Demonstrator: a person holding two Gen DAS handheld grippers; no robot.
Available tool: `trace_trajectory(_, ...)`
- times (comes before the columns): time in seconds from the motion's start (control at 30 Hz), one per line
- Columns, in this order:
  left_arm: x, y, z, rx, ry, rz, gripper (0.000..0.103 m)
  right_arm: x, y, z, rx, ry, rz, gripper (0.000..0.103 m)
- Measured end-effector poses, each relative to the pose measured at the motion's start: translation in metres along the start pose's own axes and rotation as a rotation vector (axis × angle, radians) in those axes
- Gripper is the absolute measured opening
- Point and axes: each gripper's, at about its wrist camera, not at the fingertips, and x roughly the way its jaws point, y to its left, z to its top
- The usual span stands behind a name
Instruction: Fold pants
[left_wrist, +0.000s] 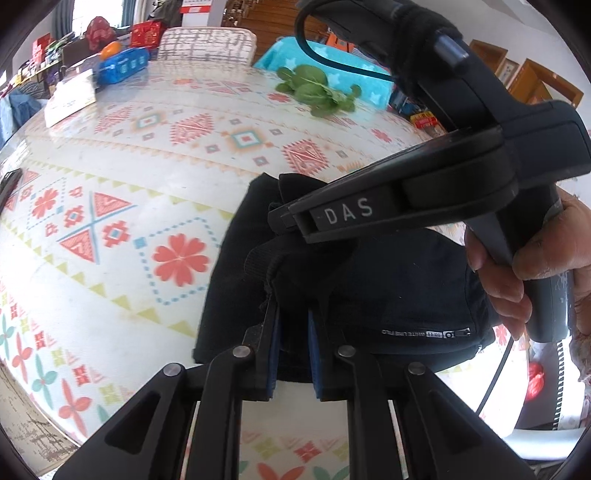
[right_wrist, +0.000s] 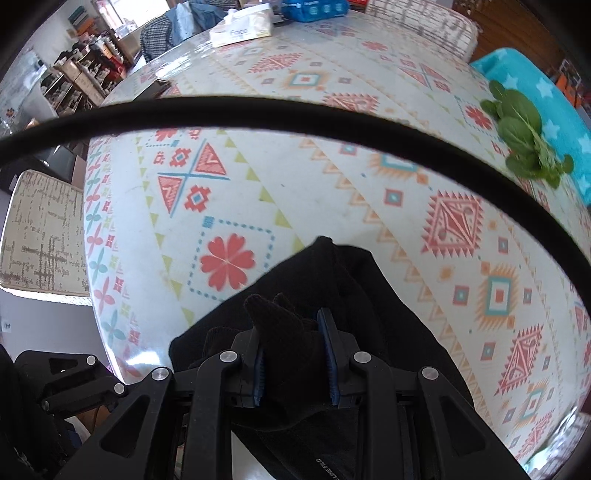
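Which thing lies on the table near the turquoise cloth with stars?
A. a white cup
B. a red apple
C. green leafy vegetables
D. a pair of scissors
C: the green leafy vegetables lie on the patterned table beside the turquoise cloth; no scissors, apple or cup show there.

Both tools are clamped on black cloth: left tool (left_wrist: 291, 350), right tool (right_wrist: 295, 362), a bare hand (left_wrist: 535, 273) gripping its handle.

Left gripper (left_wrist: 291, 332) jaws clamping black pants (left_wrist: 388, 295), patterned table (left_wrist: 129, 221)
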Motion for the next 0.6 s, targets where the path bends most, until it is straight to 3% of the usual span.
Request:
trace_trajectory(0.17, 0.005, -0.014, -0.005, 0.025, 0.025, -0.048, 0.018, 0.003, -0.021, -0.015, 0.047, -0.011, 0.018, 0.034)
trace_trajectory(0.27, -0.002, -0.021, -0.009, 0.070, 0.038, -0.093, 0.033, 0.000, -0.033, -0.022, 0.080, -0.030, 0.033, 0.055)
trace_trajectory(0.33, -0.012, -0.023, -0.013, 0.100, 0.023, -0.101, 0.038, -0.005, -0.039, -0.026, 0.098, -0.051, 0.011, 0.077)
trace_trajectory(0.47, -0.032, -0.017, -0.016, 0.130, 0.001, -0.086, 0.039, -0.016, -0.063, -0.037, 0.173, -0.099, 0.019, 0.078)
trace_trajectory(0.6, -0.047, 0.001, -0.011, 0.111, -0.018, -0.047, 0.043, -0.033, -0.082, -0.051, 0.232, -0.148, -0.030, 0.078)
